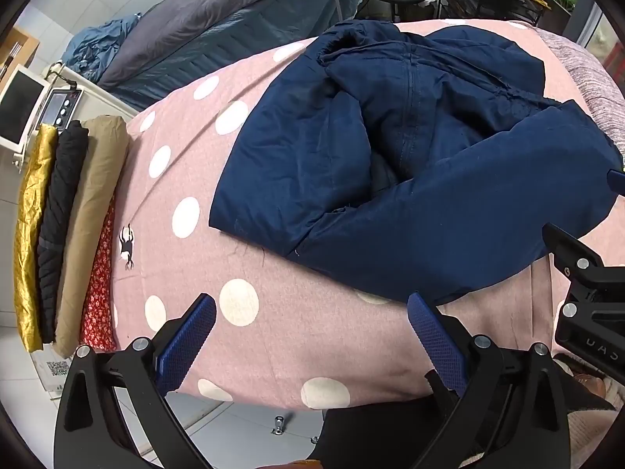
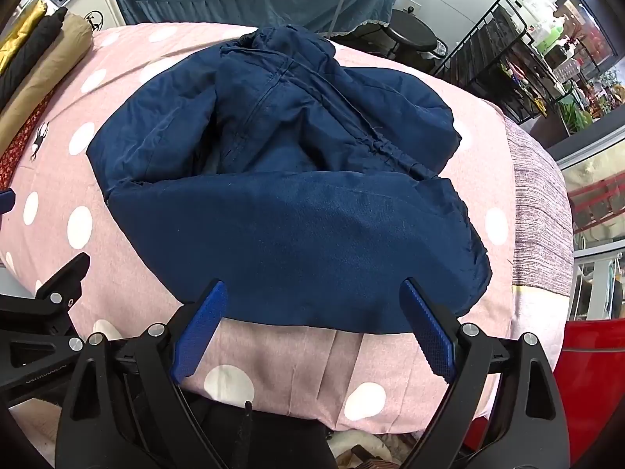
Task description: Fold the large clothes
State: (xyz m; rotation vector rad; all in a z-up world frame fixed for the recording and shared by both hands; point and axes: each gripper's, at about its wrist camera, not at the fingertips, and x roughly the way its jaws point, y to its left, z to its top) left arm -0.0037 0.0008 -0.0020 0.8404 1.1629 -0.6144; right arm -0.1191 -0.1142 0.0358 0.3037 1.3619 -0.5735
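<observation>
I hold the left gripper [image 1: 312,336] and right gripper [image 2: 314,324] spread wide and empty at the bed [image 2: 273,355] near edge, the navy jacket [image 2: 281,203] lying just ahead

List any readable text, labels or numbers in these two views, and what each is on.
No text reads cleanly.
White embossed lettering on the right gripper body: partly cut off, unreadable.
Faint embossed lettering on the left gripper body: too blurred.
QR-code label on the floor: too small.
Control panel display: unreadable.
</observation>
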